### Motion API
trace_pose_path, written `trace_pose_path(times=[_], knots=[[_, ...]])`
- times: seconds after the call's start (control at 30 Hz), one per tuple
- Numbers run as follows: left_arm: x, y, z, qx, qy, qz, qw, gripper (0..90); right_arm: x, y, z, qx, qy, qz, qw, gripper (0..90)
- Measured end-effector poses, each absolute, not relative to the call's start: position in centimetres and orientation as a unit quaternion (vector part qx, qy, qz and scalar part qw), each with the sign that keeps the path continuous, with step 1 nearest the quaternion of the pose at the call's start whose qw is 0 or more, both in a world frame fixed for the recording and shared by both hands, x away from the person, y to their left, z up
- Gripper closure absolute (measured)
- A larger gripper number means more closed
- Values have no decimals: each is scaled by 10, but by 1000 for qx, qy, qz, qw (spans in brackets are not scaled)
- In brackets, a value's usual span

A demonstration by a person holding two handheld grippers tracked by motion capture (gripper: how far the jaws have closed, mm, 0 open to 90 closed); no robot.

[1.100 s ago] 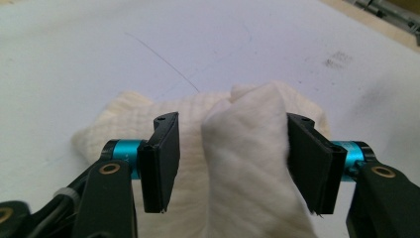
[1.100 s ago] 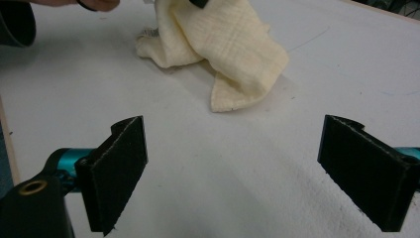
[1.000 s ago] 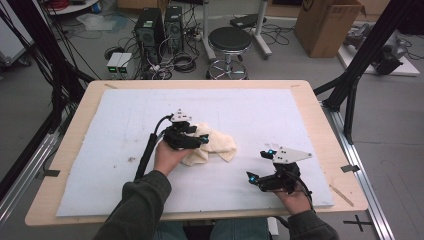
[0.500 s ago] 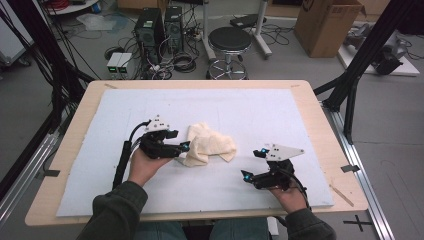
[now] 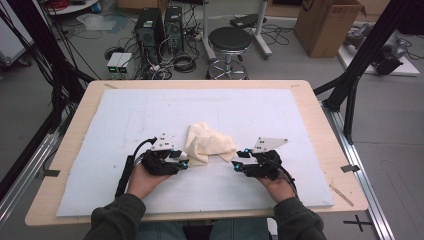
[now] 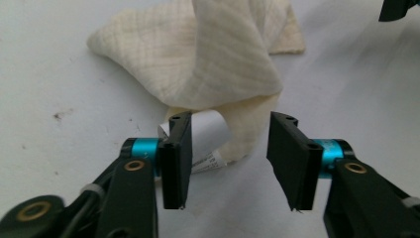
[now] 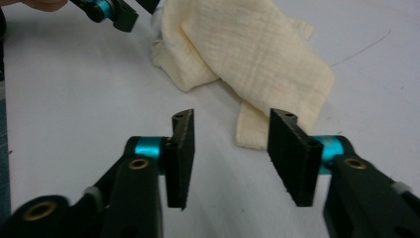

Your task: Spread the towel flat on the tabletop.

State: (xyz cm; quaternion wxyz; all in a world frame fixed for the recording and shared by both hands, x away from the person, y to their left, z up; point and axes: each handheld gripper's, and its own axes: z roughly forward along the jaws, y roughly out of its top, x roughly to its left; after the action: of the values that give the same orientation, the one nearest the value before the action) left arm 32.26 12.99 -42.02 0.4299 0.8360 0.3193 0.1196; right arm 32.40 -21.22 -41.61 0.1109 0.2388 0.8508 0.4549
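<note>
cloth (image 6: 218, 64) fold hiding white tag (image 6: 205, 148), fingers (image 6: 177, 158) apart

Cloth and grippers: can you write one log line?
cloth: crumpled on mat | left gripper: open, closing at corner | right gripper: open, closing near edge

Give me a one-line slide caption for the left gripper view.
Left gripper, jaws open and just closing in, lined up on a corner of the crumpled cream cloth lying on the white mat.

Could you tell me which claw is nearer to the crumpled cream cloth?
Left. The left claw is right at the cloth, a fold lying between its jaws, which have just been closing. The right claw sits just short of the cloth's corner, its jaws also closing.
</note>
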Motion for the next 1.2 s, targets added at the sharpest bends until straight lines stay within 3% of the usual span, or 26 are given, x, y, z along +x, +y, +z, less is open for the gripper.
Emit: trace_pose_path(times=[0.17,0.43,0.57,0.77,0.9,1.2], knots=[[337,120,-433,846,326,114,406,626,338,-197,-421,231,864,437,97,688],[346,111,-441,851,324,125,395,631,358,-184,-436,247,874,411,77,704],[345,110,-440,852,323,141,387,703,365,-181,-443,252,881,394,75,713],[345,107,-441,852,324,155,382,821,370,-185,-445,267,873,402,64,823],[344,107,-440,853,323,153,381,883,371,-187,-444,268,873,403,60,846],[336,115,-427,848,316,158,394,888,363,-196,-432,251,871,418,56,845]])
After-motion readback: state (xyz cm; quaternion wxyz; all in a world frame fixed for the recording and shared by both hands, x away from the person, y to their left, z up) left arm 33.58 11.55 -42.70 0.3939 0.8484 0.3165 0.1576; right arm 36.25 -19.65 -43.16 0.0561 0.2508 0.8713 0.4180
